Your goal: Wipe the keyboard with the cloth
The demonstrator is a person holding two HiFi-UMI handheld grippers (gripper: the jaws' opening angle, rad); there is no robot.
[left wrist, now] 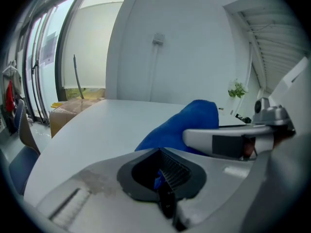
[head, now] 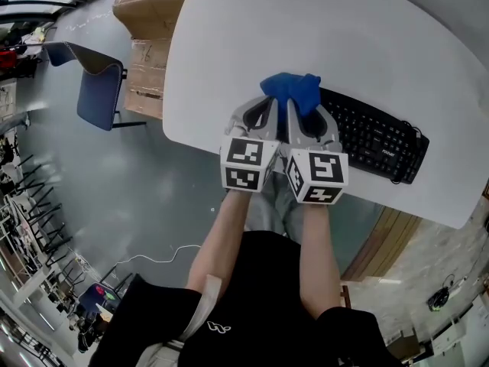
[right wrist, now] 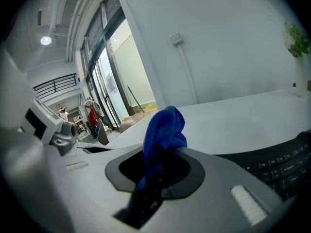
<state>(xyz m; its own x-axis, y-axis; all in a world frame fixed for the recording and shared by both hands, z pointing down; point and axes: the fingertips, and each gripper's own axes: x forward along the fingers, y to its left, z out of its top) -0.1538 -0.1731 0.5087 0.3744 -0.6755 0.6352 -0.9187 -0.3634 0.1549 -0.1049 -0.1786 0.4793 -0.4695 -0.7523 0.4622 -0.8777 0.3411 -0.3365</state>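
A blue cloth (head: 290, 89) is bunched at the left end of the black keyboard (head: 376, 135) on the white table (head: 321, 29). Side by side at the near table edge, both grippers are closed on the cloth. In the left gripper view, my left gripper (left wrist: 163, 178) pinches a small fold of the cloth (left wrist: 187, 123), and the rest rises behind the right gripper's finger (left wrist: 226, 141). The right gripper (right wrist: 149, 178) grips a strip of the cloth (right wrist: 163, 127), which stands up in a lump. Keyboard keys (right wrist: 279, 166) lie at its right.
Cardboard boxes (head: 149, 21) stand beyond the table's left side, with a blue chair (head: 98, 89) next to them. The table's near edge (head: 191, 139) runs just under the grippers. A white cable (head: 164, 254) lies on the floor.
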